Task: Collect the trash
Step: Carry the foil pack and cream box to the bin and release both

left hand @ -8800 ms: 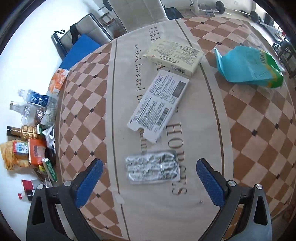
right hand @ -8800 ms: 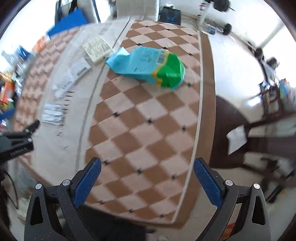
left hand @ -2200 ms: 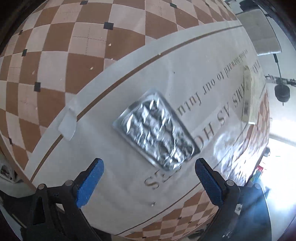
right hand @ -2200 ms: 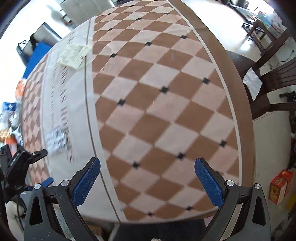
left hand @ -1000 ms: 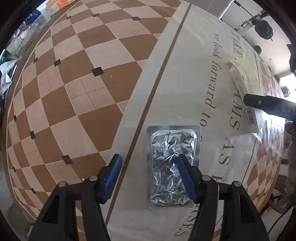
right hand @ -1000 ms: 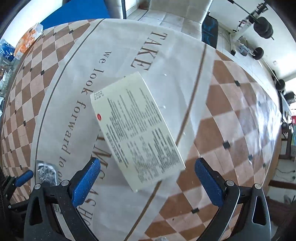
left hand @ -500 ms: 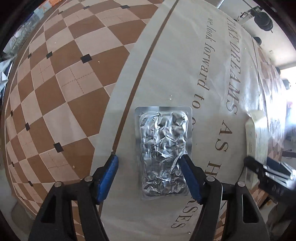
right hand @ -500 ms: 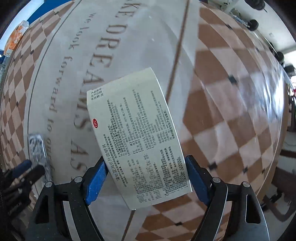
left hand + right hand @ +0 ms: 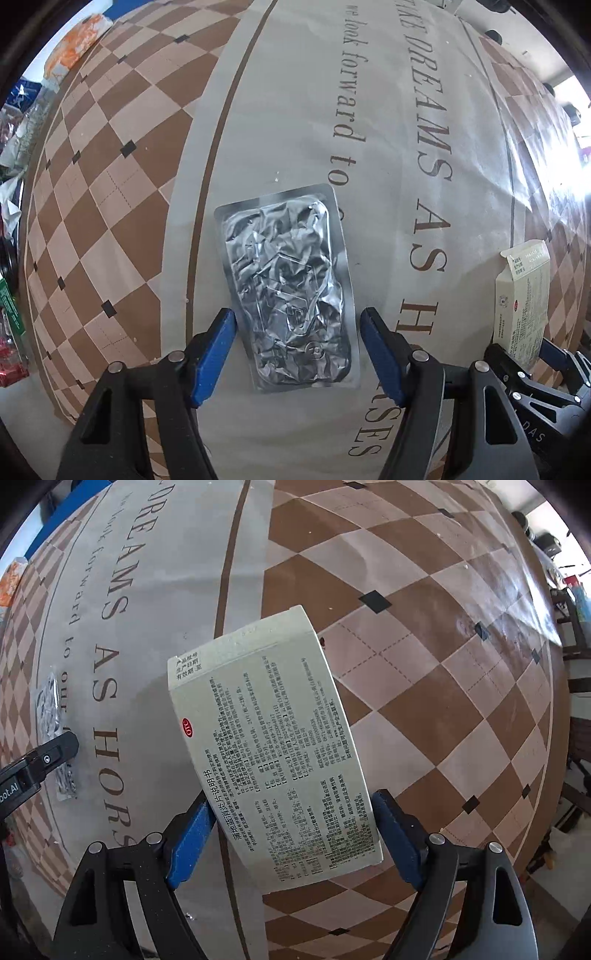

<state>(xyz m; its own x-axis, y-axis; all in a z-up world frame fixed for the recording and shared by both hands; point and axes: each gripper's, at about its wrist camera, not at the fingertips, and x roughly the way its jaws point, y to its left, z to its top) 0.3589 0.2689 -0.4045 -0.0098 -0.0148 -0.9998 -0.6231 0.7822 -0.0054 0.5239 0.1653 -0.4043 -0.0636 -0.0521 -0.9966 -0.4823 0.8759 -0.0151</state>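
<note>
On the beige lettered stripe of a checked tablecloth (image 9: 122,155) lies a crumpled foil blister pack (image 9: 288,291), flat and lengthwise. Its near end sits between the blue pads of the left gripper (image 9: 295,350), whose jaws stand partly closed, one pad at each long edge; whether they touch the foil yet cannot be told. The pads seem set this way so that they can pinch the thin pack across its narrow width. To the pack's right, well apart, is a white medicine box (image 9: 273,753) printed with small text and a red oval mark. The right gripper (image 9: 295,834) holds this box near its near end, jaws narrow against its two long sides, the box tilted and apparently raised off the cloth, likely so that it can be carried away as trash. Beyond the cloth's far left edge from the pack, blurred packets and bottles (image 9: 22,110) lie in a heap; what they are cannot be told.
</note>
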